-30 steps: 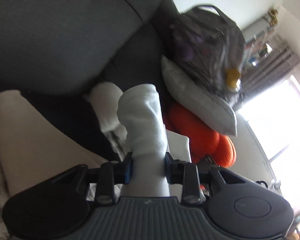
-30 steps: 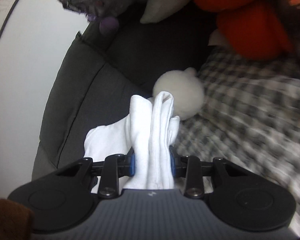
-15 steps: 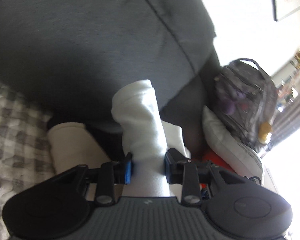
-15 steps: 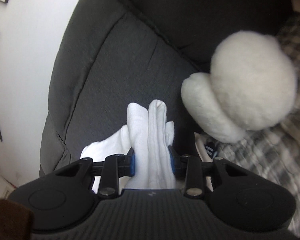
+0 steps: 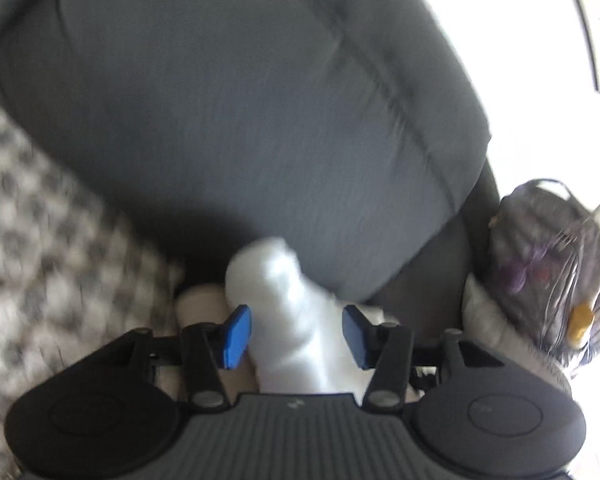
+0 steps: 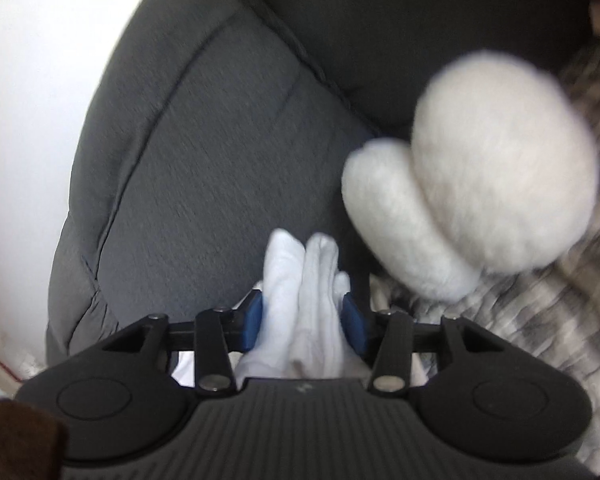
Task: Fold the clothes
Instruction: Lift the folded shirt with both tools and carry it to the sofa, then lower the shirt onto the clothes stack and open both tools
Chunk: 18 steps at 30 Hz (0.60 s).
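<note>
Now parted, the left gripper (image 5: 296, 334) brackets the white garment (image 5: 296, 320) loosely. Only the right view shows fluffy round cushions (image 6: 500, 192); the right gripper (image 6: 302, 320) pinches bunched cloth.

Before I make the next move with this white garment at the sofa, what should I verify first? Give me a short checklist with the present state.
1. Left gripper grips the white garment: not ok; the jaws stand apart and a gap shows beside the cloth.
2. Right gripper grips it: ok; the jaws press it on both sides.
3. Views sharp: not ok; both are blurred.
4. Fold tidy: cannot tell; most of the cloth is hidden.
5. Path free: probably not ok; the fluffy white toy is close beside the right gripper.
</note>
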### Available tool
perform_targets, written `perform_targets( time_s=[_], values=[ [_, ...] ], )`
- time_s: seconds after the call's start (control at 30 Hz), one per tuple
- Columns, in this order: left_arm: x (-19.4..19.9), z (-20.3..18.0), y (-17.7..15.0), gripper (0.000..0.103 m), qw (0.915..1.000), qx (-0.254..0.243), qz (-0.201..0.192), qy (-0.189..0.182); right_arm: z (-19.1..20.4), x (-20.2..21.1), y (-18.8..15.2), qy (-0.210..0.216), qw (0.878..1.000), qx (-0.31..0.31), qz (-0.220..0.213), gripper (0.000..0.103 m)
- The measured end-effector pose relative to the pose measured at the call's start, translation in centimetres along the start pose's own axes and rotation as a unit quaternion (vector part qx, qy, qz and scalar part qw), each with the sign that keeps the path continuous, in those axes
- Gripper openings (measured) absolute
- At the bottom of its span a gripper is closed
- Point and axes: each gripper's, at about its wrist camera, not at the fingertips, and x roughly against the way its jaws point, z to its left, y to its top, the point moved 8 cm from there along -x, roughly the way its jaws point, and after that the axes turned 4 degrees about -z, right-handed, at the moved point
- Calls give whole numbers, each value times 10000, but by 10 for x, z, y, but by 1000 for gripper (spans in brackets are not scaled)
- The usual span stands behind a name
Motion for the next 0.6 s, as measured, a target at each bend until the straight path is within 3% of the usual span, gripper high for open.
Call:
perform_targets(
  time_s=[0.07,0.13,0.17,0.2,0.37,0.5,0.6],
  values=[
    [1,-6,4,51,9998,-111,-100,-159,6,13,5,-98,9994,206,-269,49],
    [-4,-15,0,50,9985,-376,49,-394,13,27,8,-168,9975,422,-548,49],
    [-7,-20,-4,45,9968,-556,192,-539,16,32,8,-188,9962,521,-668,46],
    [-11,-26,-10,37,9944,-719,343,-693,21,36,8,-179,9950,629,-757,38],
    [-21,-49,-37,28,9793,-1471,857,-1092,41,37,-2,-268,9886,1276,-760,25],
    [-32,-49,-57,19,9706,-1929,1219,-773,38,34,-11,-530,9835,1606,-636,22],
    [-40,-46,-63,6,9671,-2133,1307,-459,26,26,-12,-648,9858,1467,-498,22]
  ],
)
